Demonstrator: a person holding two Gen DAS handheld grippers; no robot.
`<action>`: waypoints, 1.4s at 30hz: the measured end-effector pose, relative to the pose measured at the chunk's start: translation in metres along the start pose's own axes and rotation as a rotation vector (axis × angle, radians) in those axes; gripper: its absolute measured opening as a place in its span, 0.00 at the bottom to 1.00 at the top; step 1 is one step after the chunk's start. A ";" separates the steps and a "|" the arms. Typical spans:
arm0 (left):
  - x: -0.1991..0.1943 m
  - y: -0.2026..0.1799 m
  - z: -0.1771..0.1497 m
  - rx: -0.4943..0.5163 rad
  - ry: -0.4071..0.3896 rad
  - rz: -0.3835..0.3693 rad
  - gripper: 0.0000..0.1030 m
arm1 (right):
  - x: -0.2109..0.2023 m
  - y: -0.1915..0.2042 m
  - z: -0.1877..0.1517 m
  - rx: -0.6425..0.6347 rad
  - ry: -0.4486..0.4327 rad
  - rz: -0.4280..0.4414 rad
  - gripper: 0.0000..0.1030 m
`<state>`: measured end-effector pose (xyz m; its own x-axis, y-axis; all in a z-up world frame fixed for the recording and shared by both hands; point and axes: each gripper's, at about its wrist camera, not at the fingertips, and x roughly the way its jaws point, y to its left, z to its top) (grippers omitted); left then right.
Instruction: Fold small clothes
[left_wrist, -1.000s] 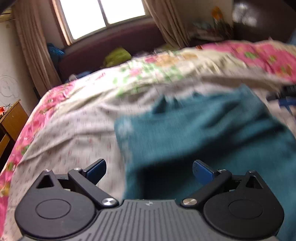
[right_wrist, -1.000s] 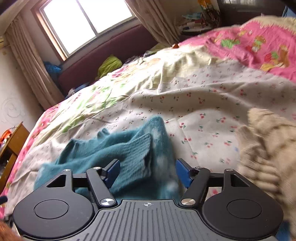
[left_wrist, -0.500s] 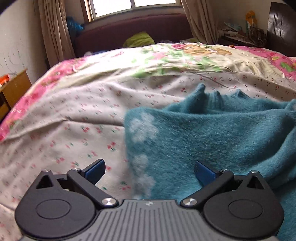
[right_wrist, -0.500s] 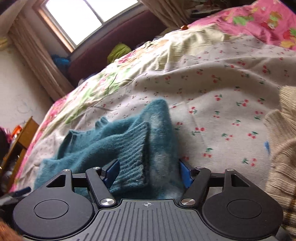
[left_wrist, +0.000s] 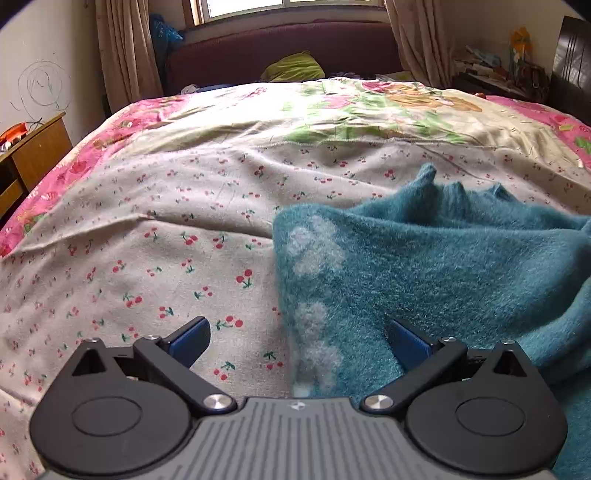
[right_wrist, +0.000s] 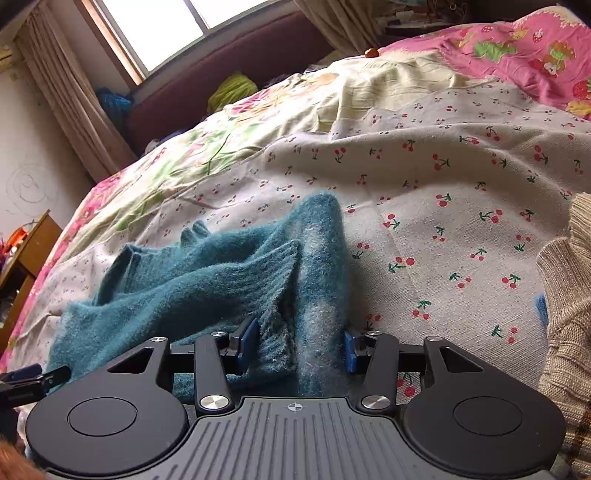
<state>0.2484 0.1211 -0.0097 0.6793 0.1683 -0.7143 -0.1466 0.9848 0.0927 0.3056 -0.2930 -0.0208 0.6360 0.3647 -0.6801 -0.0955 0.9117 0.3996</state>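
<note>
So the teal sweater (right_wrist: 207, 273) is lying rumpled on the bed (left_wrist: 155, 229), lower middle of the right-wrist view and lower right of the left-wrist one. The right claw (right_wrist: 297, 343) has just been squeezing in, and its blue pads are pinching a bunched fold with pale fuzzy patches. The left claw (left_wrist: 299, 339) is spread wide over the sweater's left edge, one pad above cherry-print sheet, the other touching the knit. A beige knit (right_wrist: 565, 314) sits at the right edge.
</note>
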 end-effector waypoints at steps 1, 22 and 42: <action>-0.002 0.000 0.000 0.006 -0.002 0.003 1.00 | 0.001 0.000 0.000 0.001 0.002 0.000 0.47; -0.054 0.013 -0.034 0.052 0.014 0.018 1.00 | -0.069 0.002 -0.045 -0.021 0.021 -0.060 0.50; -0.207 0.053 -0.167 0.026 0.167 -0.032 1.00 | -0.236 0.018 -0.199 -0.045 0.216 -0.095 0.50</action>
<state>-0.0202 0.1316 0.0276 0.5544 0.1299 -0.8220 -0.1066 0.9907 0.0847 0.0016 -0.3246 0.0245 0.4654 0.3048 -0.8310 -0.0806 0.9495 0.3032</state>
